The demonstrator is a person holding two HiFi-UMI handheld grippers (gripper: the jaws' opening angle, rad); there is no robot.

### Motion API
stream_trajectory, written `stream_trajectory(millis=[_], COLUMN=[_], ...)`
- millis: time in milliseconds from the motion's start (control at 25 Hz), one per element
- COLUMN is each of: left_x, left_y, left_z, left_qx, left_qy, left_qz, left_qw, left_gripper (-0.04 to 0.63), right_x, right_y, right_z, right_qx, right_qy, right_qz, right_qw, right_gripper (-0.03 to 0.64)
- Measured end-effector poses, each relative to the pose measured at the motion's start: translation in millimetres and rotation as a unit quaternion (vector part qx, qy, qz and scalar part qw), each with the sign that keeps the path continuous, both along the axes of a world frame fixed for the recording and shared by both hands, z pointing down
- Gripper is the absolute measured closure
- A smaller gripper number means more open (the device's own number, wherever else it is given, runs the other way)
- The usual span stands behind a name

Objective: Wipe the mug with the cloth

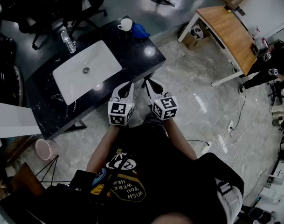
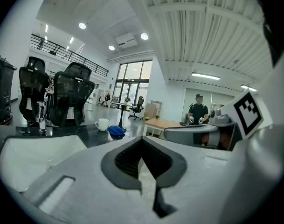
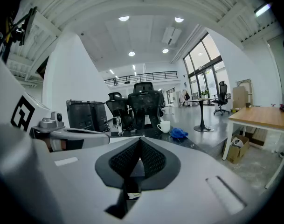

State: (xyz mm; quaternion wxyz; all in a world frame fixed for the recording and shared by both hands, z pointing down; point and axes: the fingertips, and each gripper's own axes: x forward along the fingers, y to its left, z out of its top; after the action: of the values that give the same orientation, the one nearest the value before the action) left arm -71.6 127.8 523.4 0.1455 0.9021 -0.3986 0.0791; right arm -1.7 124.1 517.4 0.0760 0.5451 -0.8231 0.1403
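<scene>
Water bottle (image 1: 68, 42) stands beside the white sink (image 1: 102, 62).

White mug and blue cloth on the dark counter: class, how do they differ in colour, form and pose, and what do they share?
The white ceramic mug contrasts with the blue fabric cloth. The mug is a round cup with a handle; the cloth is a crumpled, shapeless heap. The mug stands upright; the cloth lies slumped. Both sit side by side at the far end of the dark stone counter, untouched.
</scene>
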Motion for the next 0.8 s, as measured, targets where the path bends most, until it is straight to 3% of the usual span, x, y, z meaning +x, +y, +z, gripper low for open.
stream_trajectory(millis=[520,800], left_x=[-2.3,10.8], left_y=[1.0,3.0], left_z=[3.1,13.1], left_qx=[-0.002,-0.028], left_qy=[0.000,0.029], left_qz=[0.008,0.018], left_qw=[1.0000,0.9990], left_gripper=[0.592,0.592], right_x=[2.1,14.3], right_y=[4.6,16.2], right_z=[7.7,14.8], right_qx=[-0.009,-0.028], right_qy=[-0.006,-0.001], right_qz=[0.009,0.026], right_qw=[1.000,0.999], right_gripper=[0.615,0.614])
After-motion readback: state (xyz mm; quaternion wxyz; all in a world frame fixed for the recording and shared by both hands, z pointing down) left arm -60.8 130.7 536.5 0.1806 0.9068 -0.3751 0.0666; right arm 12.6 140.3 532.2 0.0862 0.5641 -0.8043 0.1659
